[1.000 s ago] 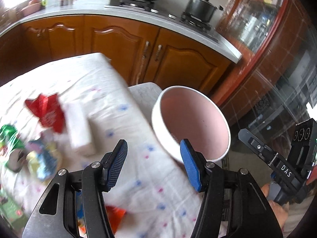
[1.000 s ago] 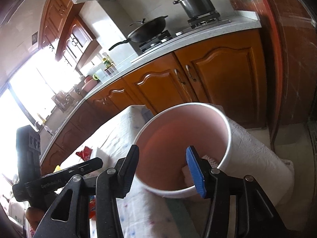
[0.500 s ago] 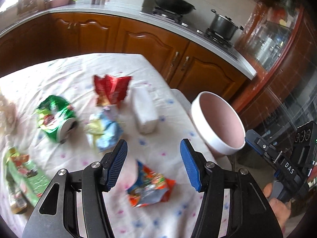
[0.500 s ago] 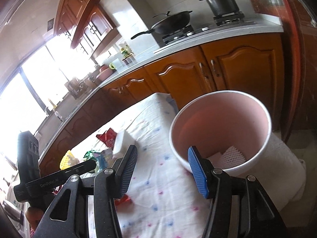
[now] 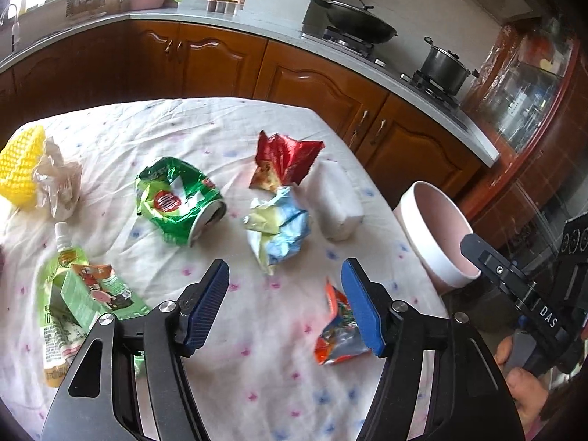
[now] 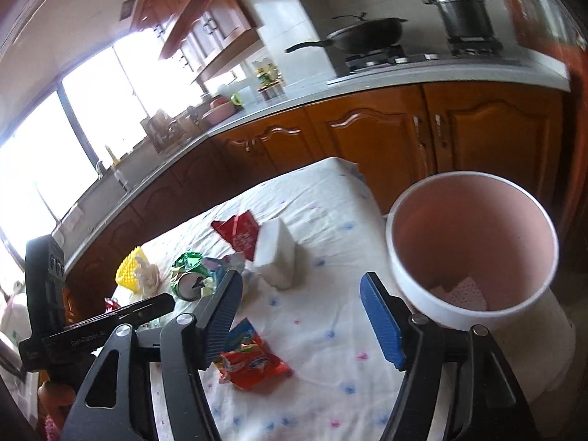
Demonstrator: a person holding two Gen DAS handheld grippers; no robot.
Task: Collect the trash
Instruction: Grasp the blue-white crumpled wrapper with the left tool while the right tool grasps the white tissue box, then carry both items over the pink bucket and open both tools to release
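Blue ribbed pads face each other across bare cloth on the left gripper; its jaws have just been opening and stand spread, nothing between them. Right gripper reads the same: jaws just opened wider, fingers apart, only tablecloth under the gap.

Cloth is white, wrinkled, dotted pink and blue. Nearest litter is an orange foil snack packet, flat and creased, partly behind the left gripper's right pad. At the left edge lies a pale green drink pouch with a white spout, a green printed carton scrap lying over it.

Mid-table: a crushed green can, shiny, dented, its open end toward the camera. Beside it a crumpled blue-and-yellow wrapper, and just past that a red foil wrapper, torn and peaked. White rectangular tissue pack lies right of both. Far left, a yellow foam net touches a ball of crumpled paper.

Pink bin, round, smooth, with a white outer wall, stands off the table's right edge. It holds a white foam net and a pale scrap at the bottom.

Beyond, brown wooden cabinets, a grey counter, a black wok and a steel pot on the hob.
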